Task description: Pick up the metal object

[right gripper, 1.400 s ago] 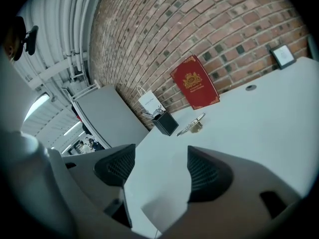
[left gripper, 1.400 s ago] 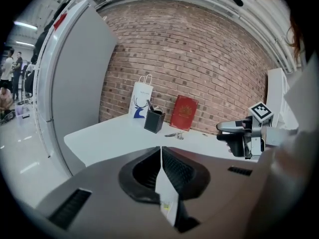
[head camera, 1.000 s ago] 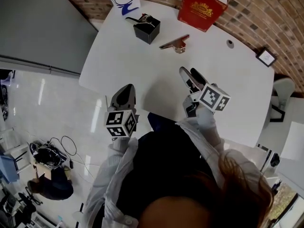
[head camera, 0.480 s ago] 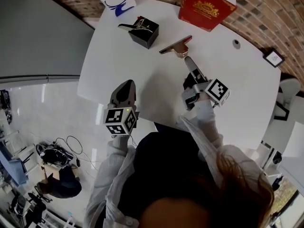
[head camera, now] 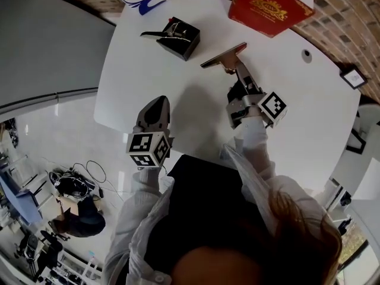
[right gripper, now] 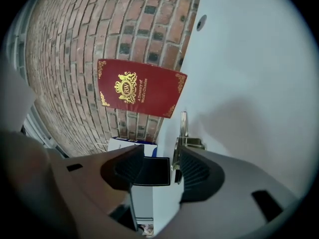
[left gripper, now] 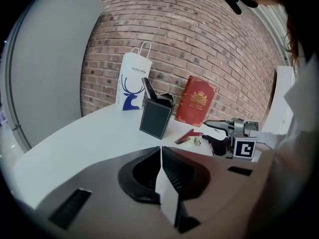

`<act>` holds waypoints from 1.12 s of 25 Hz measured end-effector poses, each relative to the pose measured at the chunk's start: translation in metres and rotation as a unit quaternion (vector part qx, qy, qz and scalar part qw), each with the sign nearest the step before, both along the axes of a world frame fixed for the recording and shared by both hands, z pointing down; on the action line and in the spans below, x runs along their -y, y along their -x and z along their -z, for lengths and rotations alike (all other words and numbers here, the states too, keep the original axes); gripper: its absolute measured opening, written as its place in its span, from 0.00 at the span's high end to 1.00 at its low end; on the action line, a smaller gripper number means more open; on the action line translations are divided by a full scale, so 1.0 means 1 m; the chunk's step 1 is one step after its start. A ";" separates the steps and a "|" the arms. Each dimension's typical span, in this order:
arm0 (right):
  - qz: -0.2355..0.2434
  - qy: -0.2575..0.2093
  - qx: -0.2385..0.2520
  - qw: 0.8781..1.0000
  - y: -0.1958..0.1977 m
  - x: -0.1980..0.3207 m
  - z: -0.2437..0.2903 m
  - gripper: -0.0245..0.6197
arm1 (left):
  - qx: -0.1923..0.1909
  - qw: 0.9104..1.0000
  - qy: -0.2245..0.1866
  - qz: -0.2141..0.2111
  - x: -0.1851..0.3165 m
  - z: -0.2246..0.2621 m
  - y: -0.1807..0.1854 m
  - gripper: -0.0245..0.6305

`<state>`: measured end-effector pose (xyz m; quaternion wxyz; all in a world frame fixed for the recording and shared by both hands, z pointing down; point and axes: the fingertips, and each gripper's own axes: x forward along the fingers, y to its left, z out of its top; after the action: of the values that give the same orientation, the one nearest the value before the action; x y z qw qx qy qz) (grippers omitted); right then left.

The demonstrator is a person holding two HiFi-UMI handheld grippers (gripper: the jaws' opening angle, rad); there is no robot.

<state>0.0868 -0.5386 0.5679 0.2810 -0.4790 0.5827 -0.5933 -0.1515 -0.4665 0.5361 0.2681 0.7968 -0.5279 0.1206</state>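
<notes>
While the task is to pick up the metal object, nothing is lifted yet. Nearest to the person, the left gripper (left gripper: 160, 153) hangs at the near edge of the white table (head camera: 142, 76). Its jaws are pressed together with nothing between them, and it takes no part in the work at this moment. Farther out, the right gripper (right gripper: 160, 158) reaches forward to the metal object (head camera: 224, 54), which rests on the table between this gripper and the red book (head camera: 270, 5). The jaws of the right gripper are closing. In the right gripper view the brass-coloured part of the object stands in the gap, just beside one jaw, while the other jaw is apart from it, so the object is not clamped yet. By this look, the approach is done. What is left is to finish the closing and then to raise the object from the table. Beyond the object stand a black box (head camera: 181, 37) with a dark tool inside, the red book by the brick wall (left gripper: 199, 44), and a white paper bag (left gripper: 133, 81) with a blue deer.

Some things are not clear. The nearer jaw covers the lower part of the object, so it cannot be told whether that pad touches it already. What kind of object it is cannot be told either. In the head view the bag and the book are cut off at the top edge.
</notes>
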 end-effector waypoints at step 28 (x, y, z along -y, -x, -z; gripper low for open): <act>-0.024 0.028 -0.051 0.998 0.004 0.003 0.007 0.95 | -0.016 1.000 -0.010 -0.016 0.002 0.009 0.027 0.93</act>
<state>0.0827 -0.5415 0.5613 0.2517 -0.5306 0.5674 -0.5772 -0.1781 -0.4688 0.5269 0.2663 0.8094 -0.5124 0.1068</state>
